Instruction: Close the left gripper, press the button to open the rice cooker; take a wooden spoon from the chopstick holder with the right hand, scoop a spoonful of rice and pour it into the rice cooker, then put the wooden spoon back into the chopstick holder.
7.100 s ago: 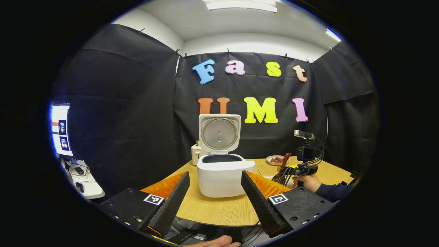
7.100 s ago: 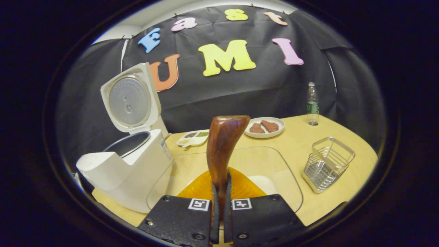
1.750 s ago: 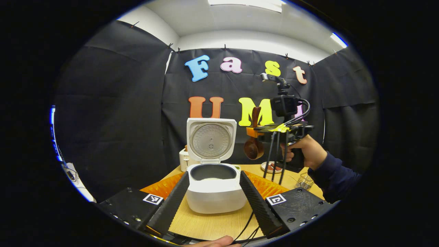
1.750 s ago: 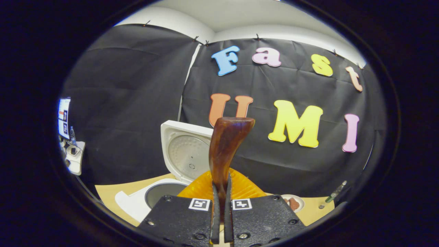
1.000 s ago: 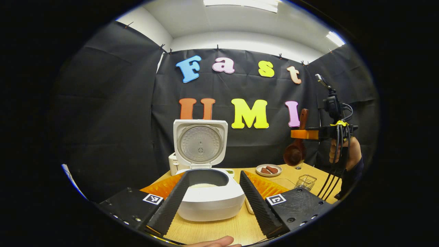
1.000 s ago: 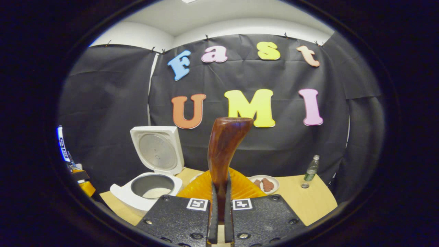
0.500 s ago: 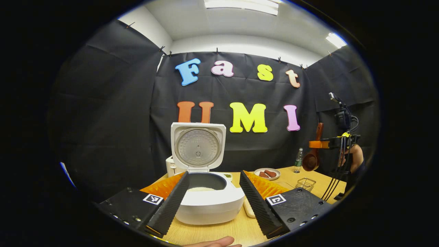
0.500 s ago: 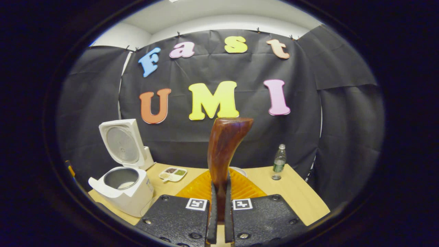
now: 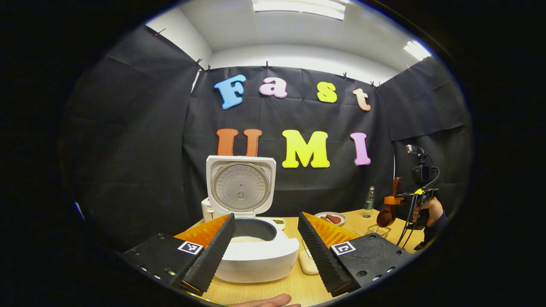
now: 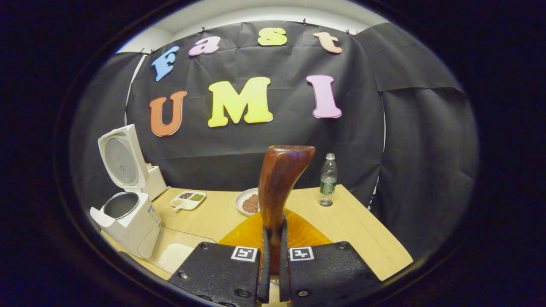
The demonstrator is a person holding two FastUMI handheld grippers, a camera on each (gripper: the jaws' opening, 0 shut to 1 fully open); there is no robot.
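The white rice cooker stands open with its lid upright and white rice in the pot. My left gripper is open just in front of it, one finger to each side. At the far right, my right gripper holds the brown wooden spoon, whose bowl hangs just above the wire chopstick holder. In the right gripper view, my right gripper is shut on the spoon's handle, which stands upright. The cooker sits at the left there.
A glass dish with rice lies beside the cooker. A divided sauce dish, a plate of meat and a water bottle stand toward the back of the wooden table. A hand grips the right gripper.
The right gripper has carried the spoon rightward, away from the cooker, and down to just above the wire holder. The left gripper has stayed open in front of the cooker.
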